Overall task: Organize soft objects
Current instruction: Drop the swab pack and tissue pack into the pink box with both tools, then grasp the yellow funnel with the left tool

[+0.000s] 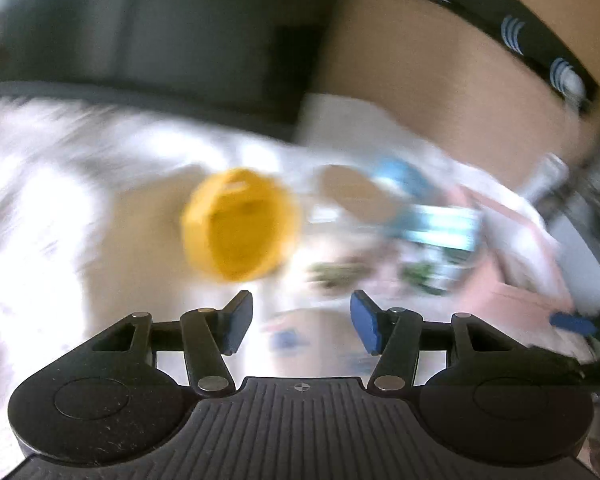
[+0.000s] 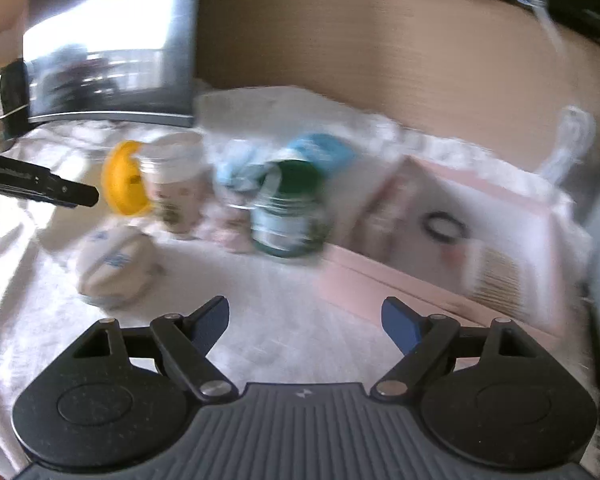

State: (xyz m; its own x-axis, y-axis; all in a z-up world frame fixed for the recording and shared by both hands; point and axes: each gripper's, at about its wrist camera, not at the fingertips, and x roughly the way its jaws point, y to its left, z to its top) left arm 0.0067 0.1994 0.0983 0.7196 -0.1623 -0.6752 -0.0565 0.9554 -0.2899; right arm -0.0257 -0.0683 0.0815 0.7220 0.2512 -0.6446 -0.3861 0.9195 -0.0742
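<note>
Both views are motion-blurred. A yellow round soft object (image 1: 240, 224) lies on the white cloth (image 1: 40, 208), just ahead and left of my left gripper (image 1: 302, 320), which is open with nothing between its fingers. In the right wrist view the yellow object (image 2: 124, 178) sits beside a white printed cup (image 2: 176, 188). A round white pouch with blue print (image 2: 114, 266) lies in front of them. My right gripper (image 2: 304, 312) stands wide open above bare cloth (image 2: 284, 320), holding nothing. A black finger of the left gripper (image 2: 72, 194) reaches in from the left toward the yellow object.
A green-lidded jar (image 2: 288, 216) and a light blue item (image 2: 320, 150) stand mid-table. A pink box (image 2: 440, 232) lies at the right. A dark screen (image 2: 108, 52) stands at the back left, and a wooden panel (image 2: 380, 48) runs behind.
</note>
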